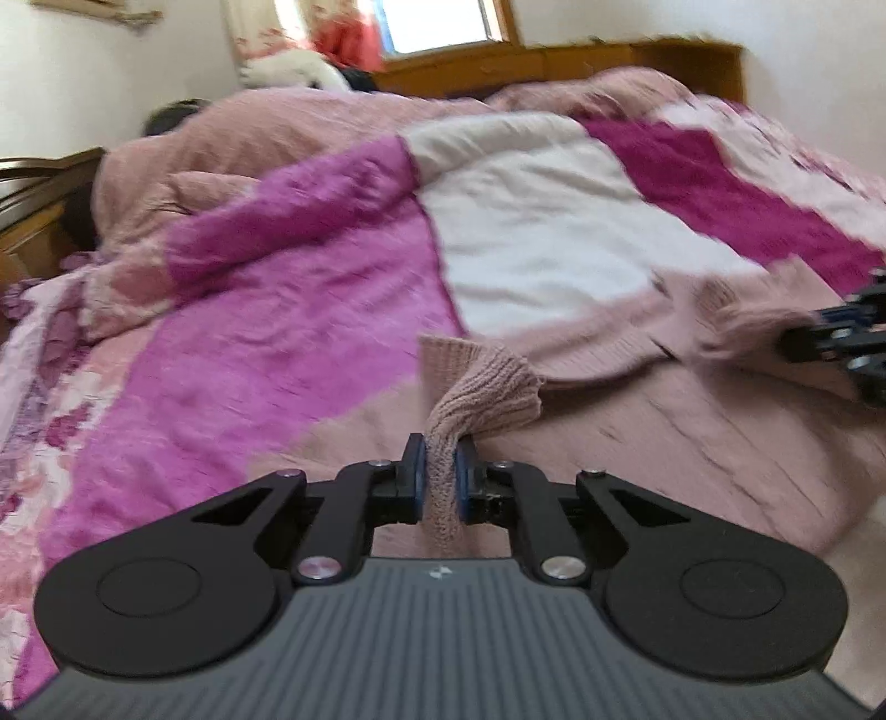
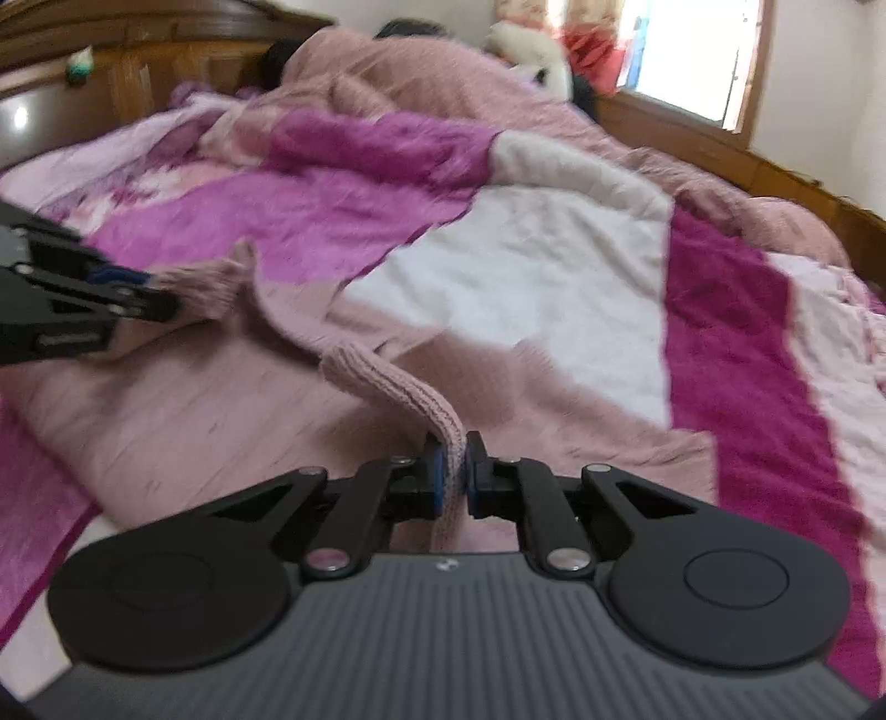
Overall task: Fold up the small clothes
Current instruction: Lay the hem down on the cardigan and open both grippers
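Observation:
A small dusty-pink knitted garment [image 1: 598,343] lies on the bed's patchwork blanket [image 1: 288,310]. My left gripper [image 1: 440,448] is shut on a ribbed corner of it, and the knit bunches up between the blue pads. In the right wrist view my right gripper [image 2: 455,448] is shut on another ribbed edge of the garment [image 2: 387,382], lifted a little off the blanket. Each gripper shows in the other's view: the right one [image 1: 797,332] at the far right, the left one [image 2: 166,302] at the left, both with pink knit in their tips.
The blanket [image 2: 554,266] has magenta, white and pale pink blocks. A pink quilt [image 1: 288,127] is heaped at the far side. A wooden bed frame [image 1: 554,66] and a window [image 1: 443,22] lie beyond, with a white soft toy [image 2: 531,50] nearby.

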A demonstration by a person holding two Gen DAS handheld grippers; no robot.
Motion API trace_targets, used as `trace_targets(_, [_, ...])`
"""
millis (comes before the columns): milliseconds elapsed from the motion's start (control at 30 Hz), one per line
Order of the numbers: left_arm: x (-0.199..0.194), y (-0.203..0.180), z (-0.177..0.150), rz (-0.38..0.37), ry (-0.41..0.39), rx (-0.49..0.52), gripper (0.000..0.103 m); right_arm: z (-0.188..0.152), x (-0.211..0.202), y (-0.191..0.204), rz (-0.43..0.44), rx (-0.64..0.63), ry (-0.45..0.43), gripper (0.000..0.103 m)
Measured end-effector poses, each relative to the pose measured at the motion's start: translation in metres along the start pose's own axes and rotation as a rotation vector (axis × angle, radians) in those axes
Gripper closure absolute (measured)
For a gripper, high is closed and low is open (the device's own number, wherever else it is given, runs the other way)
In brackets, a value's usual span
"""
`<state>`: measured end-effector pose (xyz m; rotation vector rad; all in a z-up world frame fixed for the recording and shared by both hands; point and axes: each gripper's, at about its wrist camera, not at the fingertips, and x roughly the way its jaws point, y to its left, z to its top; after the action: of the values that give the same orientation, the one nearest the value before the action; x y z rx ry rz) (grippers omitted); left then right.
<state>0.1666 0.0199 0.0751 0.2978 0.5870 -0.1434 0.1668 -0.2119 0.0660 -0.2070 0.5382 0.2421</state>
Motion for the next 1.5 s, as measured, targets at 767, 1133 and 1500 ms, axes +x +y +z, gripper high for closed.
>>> trace_targets(767, [0.06, 0.083, -0.011, 0.184, 0.12, -0.172, 0.09, -0.017, 0.037, -0.106, -0.33, 0.266, 0.065, 0.09])
trace_targets(1133, [0.015, 0.084, 0.002, 0.127, 0.054, -0.214, 0.09, -0.005, 0.015, -0.115, -0.123, 0.302, 0.07, 0.09])
trace_targets(1500, [0.025, 0.066, -0.013, 0.062, 0.104, -0.223, 0.09, -0.017, 0.041, -0.131, -0.097, 0.45, 0.158, 0.056])
